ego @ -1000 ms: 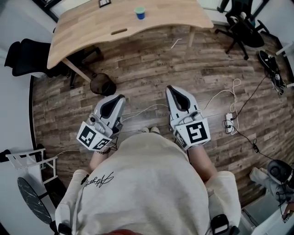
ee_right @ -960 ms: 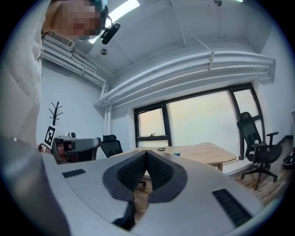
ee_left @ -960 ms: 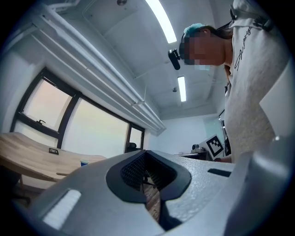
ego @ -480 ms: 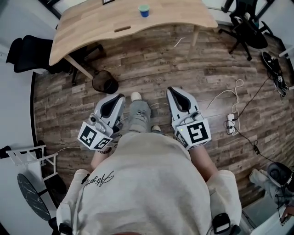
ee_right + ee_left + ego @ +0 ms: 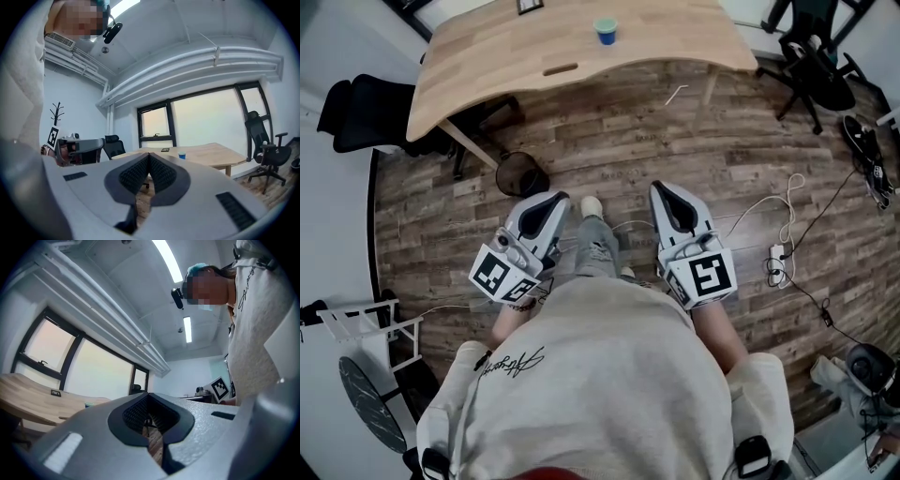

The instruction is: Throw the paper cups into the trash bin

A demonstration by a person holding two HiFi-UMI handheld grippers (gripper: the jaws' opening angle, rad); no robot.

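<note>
— Left gripper point(image 5: 549, 201) and right gripper point(image 5: 668, 192): what state are they in?

— Both clenched on nothing. In each gripper view the ribbed pads meet at their tips, with only floorboards showing behind them. The two are held side by side, pointing toward the wooden table point(image 5: 487, 56), with the person's forward leg point(image 5: 592, 239) between them.

— And the paper cup point(image 5: 606, 31)?

— On the far part of the table, well apart from both grippers. It is blue with a pale green top and stands upright, long axis vertical, mouth toward the ceiling. The right gripper view shows the paper cup point(image 5: 182, 155) near a small dark flat object point(image 5: 165, 150) on the same tabletop, in front of the windows.

— The trash bin point(image 5: 522, 174)?

— Dark and round, it stands open end up on the plank floor by the table's slanted leg, just ahead of the left gripper. What lies inside cannot be made out.

— Anything around them?

— Black office chairs point(image 5: 811, 56) at the right, plus white cables and a power strip point(image 5: 776, 255) on the floor beyond the right gripper.
</note>
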